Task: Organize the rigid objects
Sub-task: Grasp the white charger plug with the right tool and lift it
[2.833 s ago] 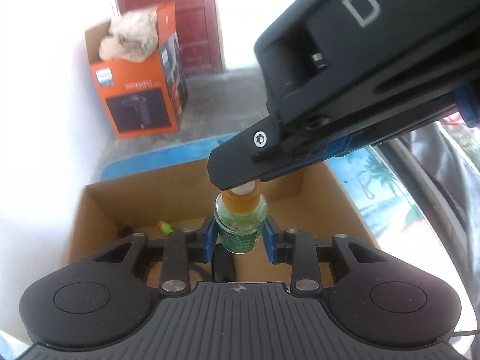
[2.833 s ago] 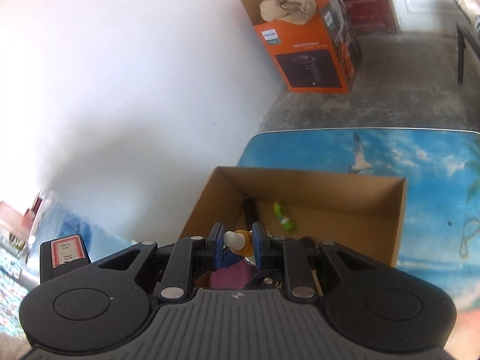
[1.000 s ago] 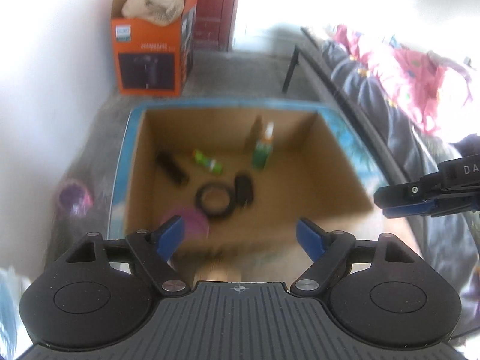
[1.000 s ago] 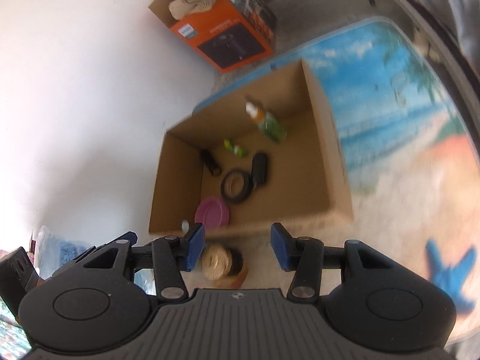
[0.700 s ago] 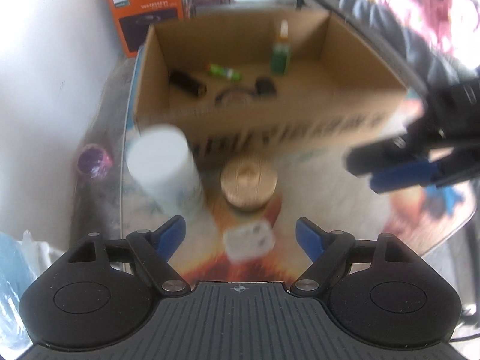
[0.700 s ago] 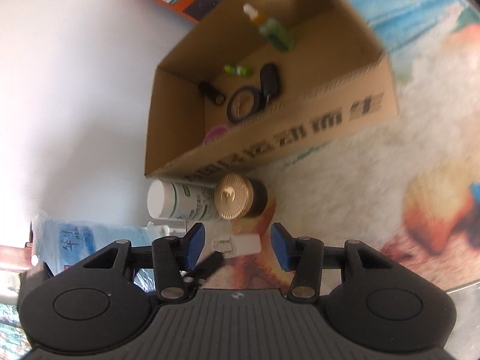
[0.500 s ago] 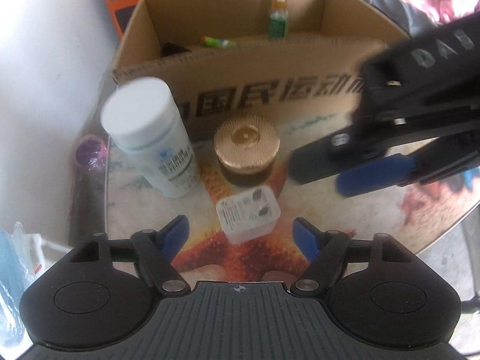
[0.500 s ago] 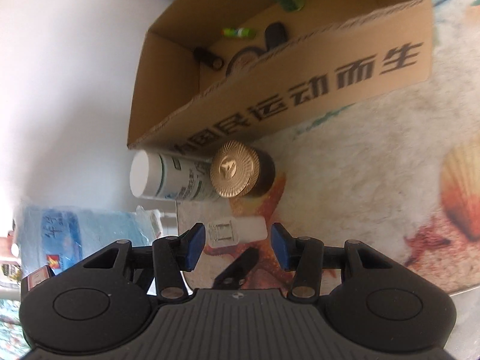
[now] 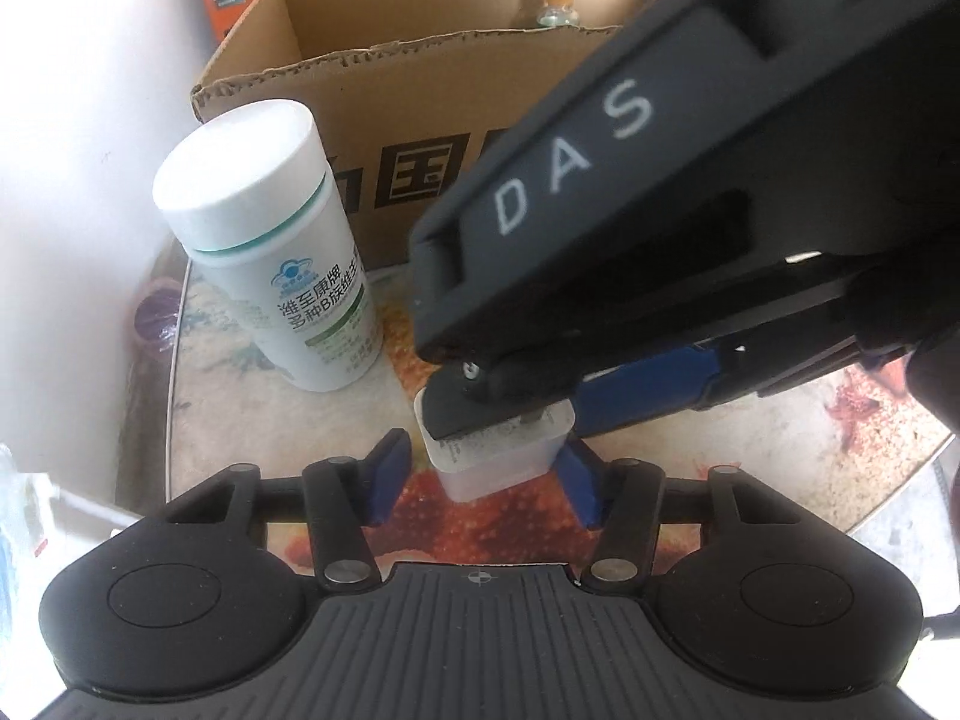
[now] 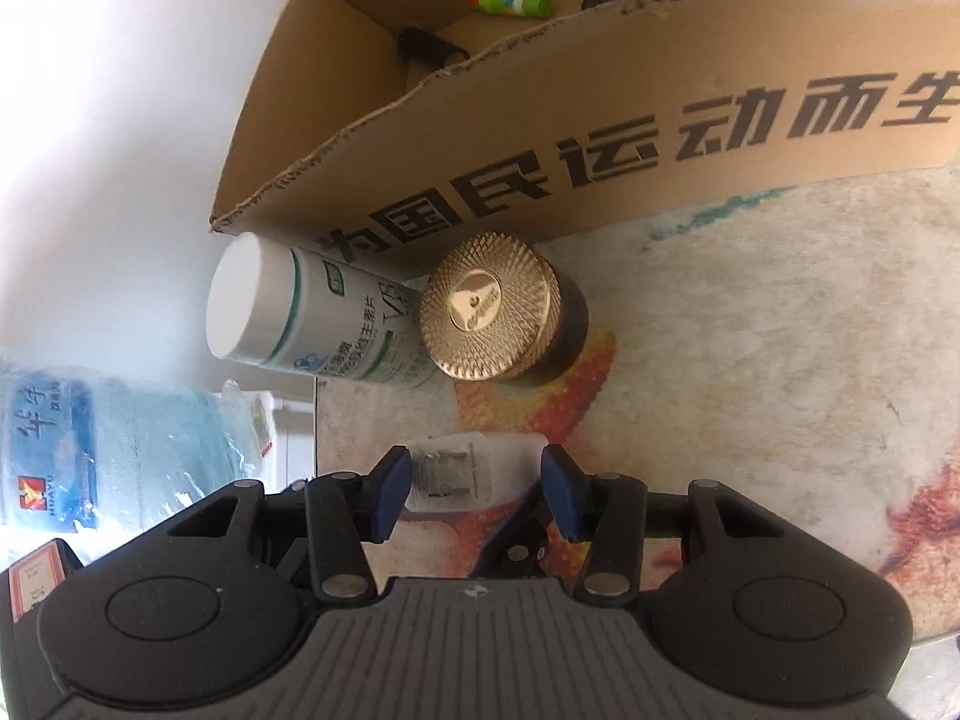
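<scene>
Both tongs dropped to white plug (image 9: pixel 495 468) | left (image 9: pixel 486 483) narrowing, right (image 10: pixel 477 489) released | box wall (image 9: pixel 420 138) near

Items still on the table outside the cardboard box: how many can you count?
3. White pill bottle by the box's near corner; gold-lidded jar right beside it; white plug adapter nearest, between the claws. Others may be hidden behind the grippers.

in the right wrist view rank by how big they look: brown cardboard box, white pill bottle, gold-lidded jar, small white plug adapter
1. Brown cardboard box.
2. White pill bottle.
3. Gold-lidded jar, slightly smaller than the bottle as it looks.
4. Small white plug adapter, partly hidden by the gripper fingers.
</scene>
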Demonstrator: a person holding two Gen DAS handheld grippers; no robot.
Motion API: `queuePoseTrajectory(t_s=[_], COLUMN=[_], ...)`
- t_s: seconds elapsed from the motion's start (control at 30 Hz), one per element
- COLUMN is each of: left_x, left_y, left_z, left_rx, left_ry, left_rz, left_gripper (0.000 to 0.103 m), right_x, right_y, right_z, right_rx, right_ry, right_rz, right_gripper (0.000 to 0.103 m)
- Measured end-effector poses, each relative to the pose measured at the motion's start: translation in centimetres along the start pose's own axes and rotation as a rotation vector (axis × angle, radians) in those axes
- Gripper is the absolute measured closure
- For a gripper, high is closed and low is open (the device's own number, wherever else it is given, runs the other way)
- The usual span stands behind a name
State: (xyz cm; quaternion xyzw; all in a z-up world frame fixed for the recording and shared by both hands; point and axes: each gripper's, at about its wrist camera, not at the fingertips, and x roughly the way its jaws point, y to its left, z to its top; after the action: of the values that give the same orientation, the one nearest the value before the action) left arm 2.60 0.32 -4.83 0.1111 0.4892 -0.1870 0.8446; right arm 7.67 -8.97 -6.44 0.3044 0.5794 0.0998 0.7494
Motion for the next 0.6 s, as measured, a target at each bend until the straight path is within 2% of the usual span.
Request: queuePoseTrajectory(t_s=[0.13,0.6], left_x=[-0.11,-0.71], left_y=[0.06,0.62], left_z=[-0.22,-0.43], left_rx=[-0.015,-0.064], left_ry=[-0.015,-0.011], left_rz=[-0.016,-0.015], left_gripper=[0.057,0.058], right_x=[0.07,-0.21], right_y=[0.31,0.50], right_z=[0.26,0.53], right_rx=[0.002,0.011], right_ry=[-0.006,0.009], right_rz=[-0.001,0.002], right_gripper=[0.056,0.060])
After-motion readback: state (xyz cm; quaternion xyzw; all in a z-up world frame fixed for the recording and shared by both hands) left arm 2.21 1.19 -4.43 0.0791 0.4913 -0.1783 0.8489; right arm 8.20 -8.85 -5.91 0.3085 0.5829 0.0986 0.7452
